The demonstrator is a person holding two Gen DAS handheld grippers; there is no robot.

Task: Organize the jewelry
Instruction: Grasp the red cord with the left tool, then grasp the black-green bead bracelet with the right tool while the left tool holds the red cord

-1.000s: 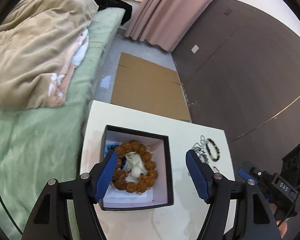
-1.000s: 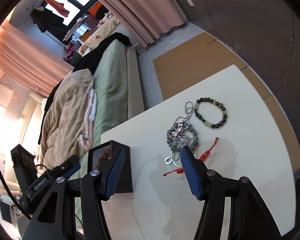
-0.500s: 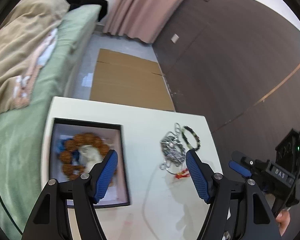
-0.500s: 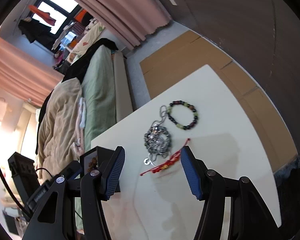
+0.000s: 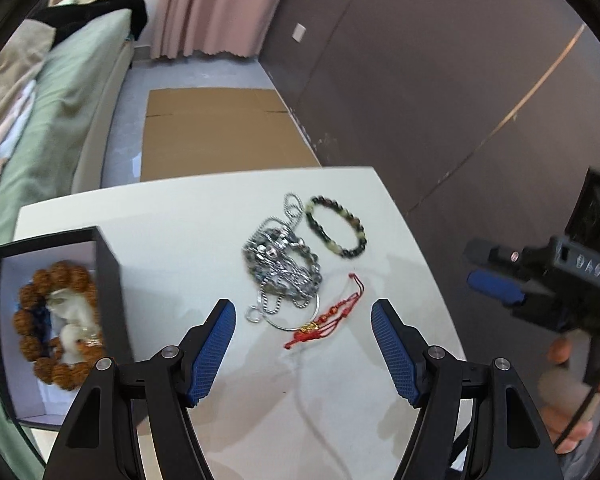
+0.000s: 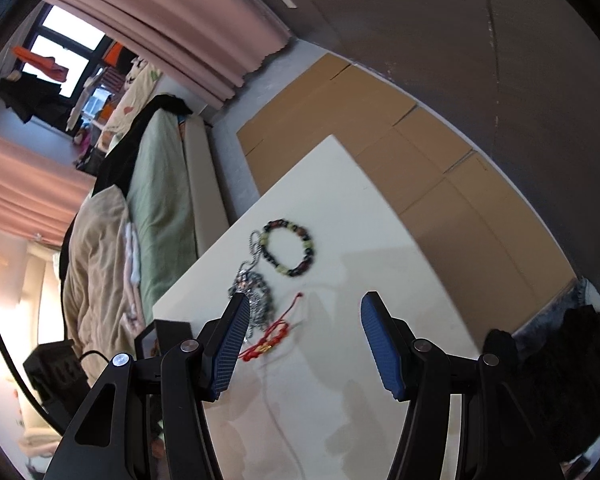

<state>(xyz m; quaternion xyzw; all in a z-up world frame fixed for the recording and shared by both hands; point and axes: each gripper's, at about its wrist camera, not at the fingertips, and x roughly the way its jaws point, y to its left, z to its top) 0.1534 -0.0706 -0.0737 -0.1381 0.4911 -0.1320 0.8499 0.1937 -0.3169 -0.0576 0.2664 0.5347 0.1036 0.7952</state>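
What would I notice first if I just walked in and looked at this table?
Probably the shiny tangle of silver chains in the middle of the white table, with a dark beaded bracelet just beyond it and a red cord bracelet nearer the open blue fingers. At the left edge, a black box holds a ring of big brown beads.

The left tool (image 5: 302,344) is matte black with two angular arms, each ending in a blue pad (image 5: 214,346) with a fine ribbed grid; a silver screw head sits at each arm joint. The right tool (image 6: 300,344) is built the same, black with blue ribbed pads (image 6: 380,346) and silver screws. In the left wrist view its black housing bears raised letters and a blue part, with a green light on a black box behind and a thin black cable trailing below
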